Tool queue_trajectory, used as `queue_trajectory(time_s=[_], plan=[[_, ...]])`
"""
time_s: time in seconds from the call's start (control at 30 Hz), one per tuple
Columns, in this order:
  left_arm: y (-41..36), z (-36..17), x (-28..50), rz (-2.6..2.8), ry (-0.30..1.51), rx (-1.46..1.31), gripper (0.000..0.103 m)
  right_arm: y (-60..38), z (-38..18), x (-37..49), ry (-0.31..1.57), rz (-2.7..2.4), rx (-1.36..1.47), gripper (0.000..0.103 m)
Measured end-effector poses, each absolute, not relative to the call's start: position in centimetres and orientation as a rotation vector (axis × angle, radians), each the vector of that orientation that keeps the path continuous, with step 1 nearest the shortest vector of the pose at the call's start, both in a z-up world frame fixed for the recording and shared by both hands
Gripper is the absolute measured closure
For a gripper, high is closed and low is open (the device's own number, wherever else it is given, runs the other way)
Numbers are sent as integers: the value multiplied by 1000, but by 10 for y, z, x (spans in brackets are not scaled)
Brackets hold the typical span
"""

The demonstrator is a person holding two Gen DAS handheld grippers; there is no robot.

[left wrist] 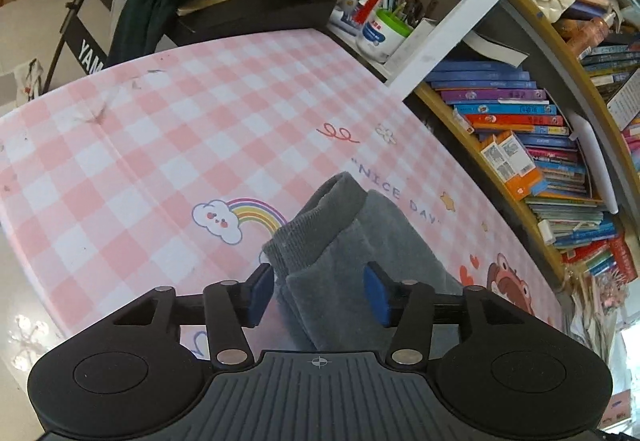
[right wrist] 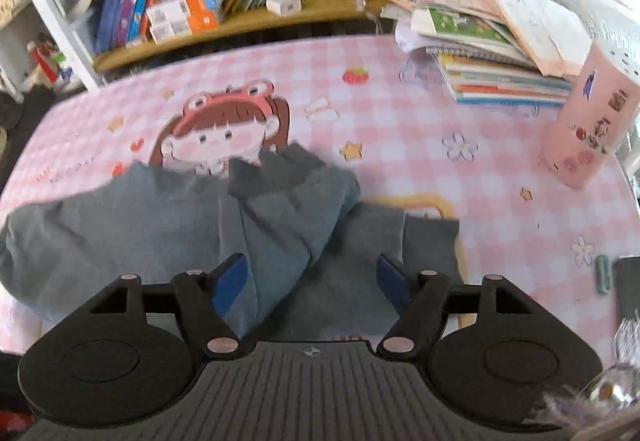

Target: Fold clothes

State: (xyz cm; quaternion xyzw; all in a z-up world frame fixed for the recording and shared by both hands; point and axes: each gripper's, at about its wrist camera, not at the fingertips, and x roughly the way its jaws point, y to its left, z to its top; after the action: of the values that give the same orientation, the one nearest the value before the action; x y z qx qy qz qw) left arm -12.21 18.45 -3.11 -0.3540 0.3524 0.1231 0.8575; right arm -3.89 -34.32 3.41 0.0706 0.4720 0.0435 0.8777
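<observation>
Lying bunched on the near part of the pink checked desk (right wrist: 420,121), the grey sweatshirt (right wrist: 120,225) looks thick, soft and limp, so it should sag and drag rather than slide; its ribbed cuff (left wrist: 320,209) and hems seem the firmest places to pinch. The left claw (left wrist: 318,291) stands wide with a sleeve lying between its blue pads, apparently not pinched. The right claw (right wrist: 312,281) is likewise wide above a crumpled sleeve and the flat body. Motion blur smears the cloth in the right view, the near edge of the sweatshirt is hidden behind both claws, and its collar cannot be made out.
</observation>
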Motion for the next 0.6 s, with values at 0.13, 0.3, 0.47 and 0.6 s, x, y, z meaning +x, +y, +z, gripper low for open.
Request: queue_trajectory(time_s=[0.13,0.3,0.47,0.6], plan=[[185,-38,-112,289,744,-782,53,-330,24,-21,986,121,197,33],[189,-41,-109,360,739,-820,53,-305,4,9,1017,169,115,35],[188,-52,-105,347,784,-853,59,-319,-11,19,1065,110,125,82],[190,-50,-104,304,719,-905,94,-358,2,8,998,60,249,103]])
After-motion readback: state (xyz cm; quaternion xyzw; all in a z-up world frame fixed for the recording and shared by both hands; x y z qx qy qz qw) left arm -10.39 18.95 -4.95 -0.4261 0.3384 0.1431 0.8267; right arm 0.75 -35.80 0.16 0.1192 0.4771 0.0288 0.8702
